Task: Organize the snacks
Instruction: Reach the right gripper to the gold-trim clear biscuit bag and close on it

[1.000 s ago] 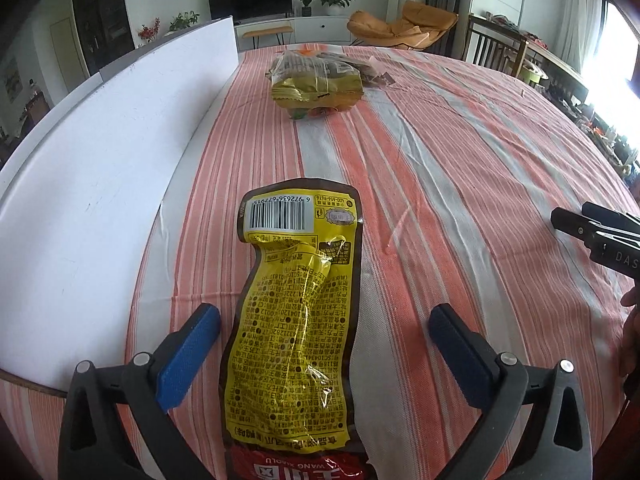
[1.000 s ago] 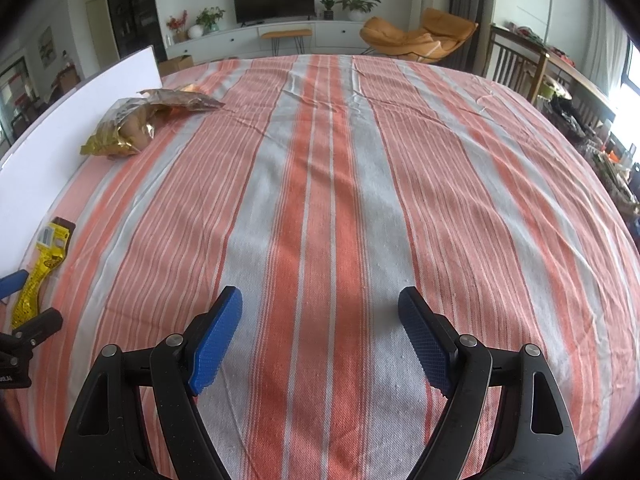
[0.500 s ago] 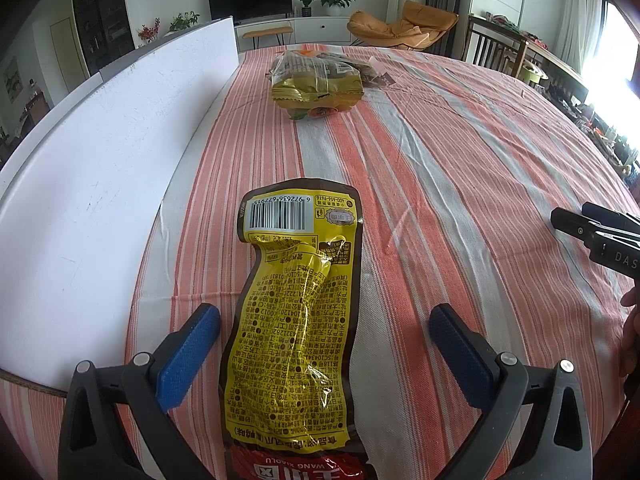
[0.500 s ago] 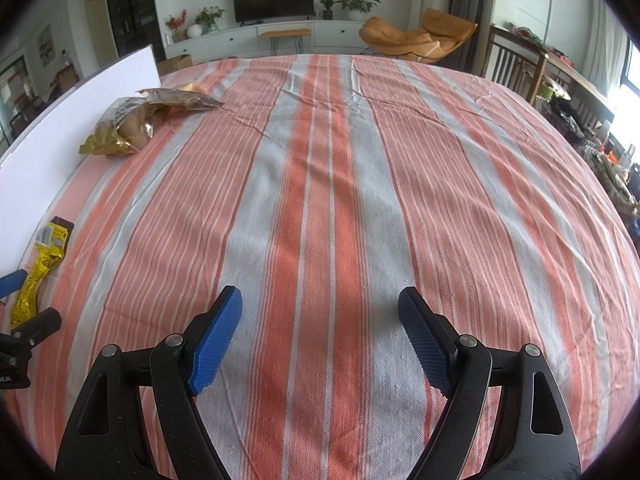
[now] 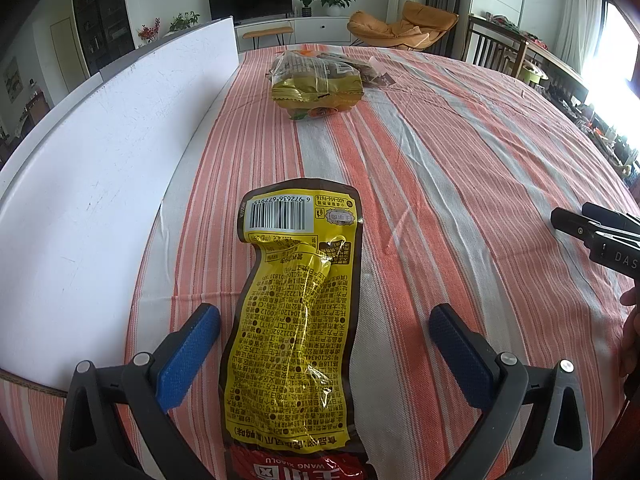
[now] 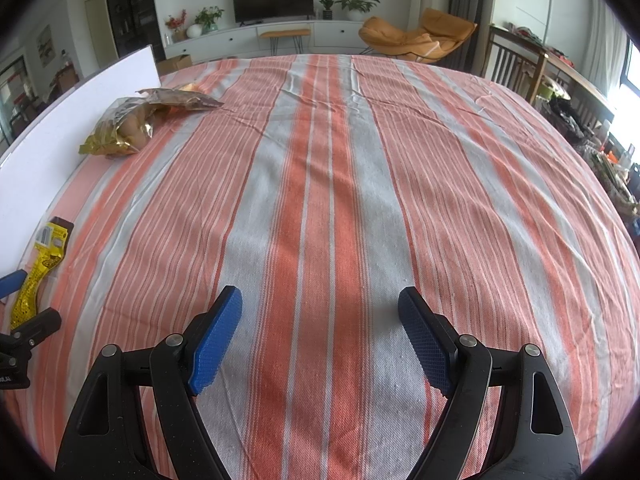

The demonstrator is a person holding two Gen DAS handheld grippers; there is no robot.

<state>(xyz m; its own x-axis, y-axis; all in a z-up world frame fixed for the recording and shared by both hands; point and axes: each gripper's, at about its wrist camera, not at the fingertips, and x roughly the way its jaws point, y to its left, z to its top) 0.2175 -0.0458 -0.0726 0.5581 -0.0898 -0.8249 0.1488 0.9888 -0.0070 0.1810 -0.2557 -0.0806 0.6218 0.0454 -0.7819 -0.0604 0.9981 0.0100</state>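
nothing has moved in the last second: my left gripper (image 5: 324, 324) still straddles the yellow snack packet (image 5: 294, 320) with jaws wide and untouching (my right gripper (image 6: 320, 336) gapes over bare tablecloth (image 6: 340, 200)), so sorting hasn't begun.

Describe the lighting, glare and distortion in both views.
Left wrist view: daylight from the blown-out window at right; glare streaks on the yellow packet; fisheye bends the white board and darkens the corners. Right wrist view: even, sharp light; soft shadow on the striped cloth ahead of the right gripper; the cloth bulges like a dome; black vignette at the edges.
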